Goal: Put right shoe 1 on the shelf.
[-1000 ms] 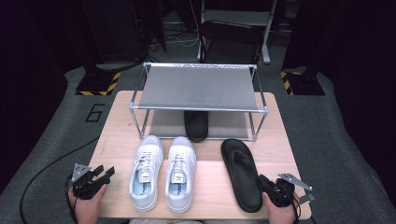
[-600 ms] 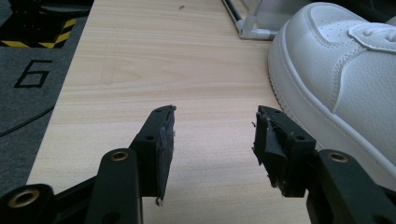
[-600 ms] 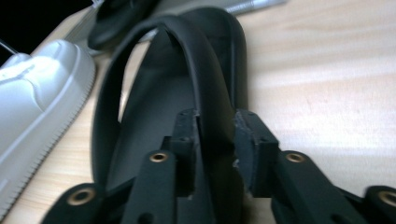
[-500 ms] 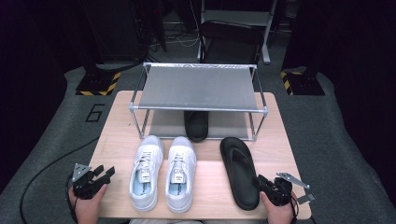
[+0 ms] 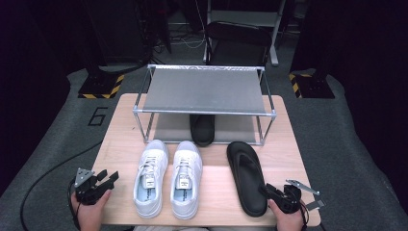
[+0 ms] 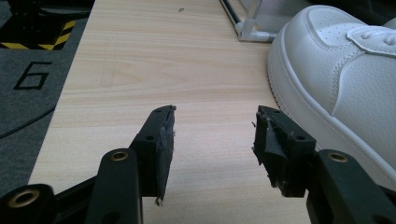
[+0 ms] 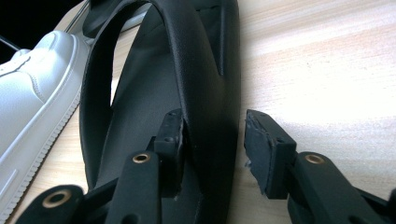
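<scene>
A black flip-flop (image 5: 248,175) lies flat on the wooden table (image 5: 125,134), right of a pair of white sneakers (image 5: 150,175). My right gripper (image 5: 269,190) sits at its heel. In the right gripper view the jaws (image 7: 212,126) have just been opening and straddle the flip-flop's (image 7: 196,60) right rim: one pad rests on the footbed, the other stands off the rim. My left gripper (image 5: 109,177) rests open on the table left of the sneakers. In the left gripper view only bare wood lies between its jaws (image 6: 215,126), beside a sneaker toe (image 6: 341,79).
A metal shoe rack (image 5: 204,89) with a grey shelf stands at the back of the table. A second black flip-flop (image 5: 202,127) lies under it. The rack's front leg (image 6: 250,28) stands ahead of my left gripper. Dark floor surrounds the table.
The flip-flop's heel and my right gripper have shifted slightly to the left. The left hand and the sneakers have not moved.
</scene>
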Demonstrator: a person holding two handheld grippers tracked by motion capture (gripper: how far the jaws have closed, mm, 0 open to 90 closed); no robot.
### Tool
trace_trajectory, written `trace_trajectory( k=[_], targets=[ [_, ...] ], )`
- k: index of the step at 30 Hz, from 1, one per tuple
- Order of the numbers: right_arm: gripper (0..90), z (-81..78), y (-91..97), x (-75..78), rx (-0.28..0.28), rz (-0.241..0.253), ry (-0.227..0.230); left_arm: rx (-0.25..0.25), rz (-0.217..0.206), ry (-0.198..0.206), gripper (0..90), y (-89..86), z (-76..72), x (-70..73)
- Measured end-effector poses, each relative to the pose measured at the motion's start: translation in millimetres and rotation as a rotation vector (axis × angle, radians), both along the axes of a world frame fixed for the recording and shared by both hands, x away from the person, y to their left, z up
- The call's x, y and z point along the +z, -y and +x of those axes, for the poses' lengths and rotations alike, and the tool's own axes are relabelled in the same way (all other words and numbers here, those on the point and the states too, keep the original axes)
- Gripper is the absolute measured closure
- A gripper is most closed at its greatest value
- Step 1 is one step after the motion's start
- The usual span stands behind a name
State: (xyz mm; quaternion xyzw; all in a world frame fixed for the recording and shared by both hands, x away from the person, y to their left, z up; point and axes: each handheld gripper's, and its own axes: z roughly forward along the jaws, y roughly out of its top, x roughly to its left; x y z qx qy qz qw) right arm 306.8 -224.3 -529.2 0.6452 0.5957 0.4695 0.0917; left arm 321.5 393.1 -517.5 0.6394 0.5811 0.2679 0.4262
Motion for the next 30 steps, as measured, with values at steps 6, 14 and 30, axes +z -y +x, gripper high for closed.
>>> trace_trajectory(
  k=[6, 14, 30],
  targets=[
    [57.2, -0.9, 4.2, -3.8, 0.016, 0.049, -0.014, 0.004, -0.001, 0.008, 47.5, 0.0, -0.3, 0.0],
    [57.5, 1.8, 2.0, -6.5, 0.029, 0.089, -0.013, 0.001, 0.002, 0.005, 47.5, 0.7, 0.1, 0.1],
    [60.9, 0.3, 5.4, -7.5, 0.023, 0.103, -0.009, 0.005, -0.001, 0.009, 47.5, -0.4, -0.4, 0.4]
  ],
)
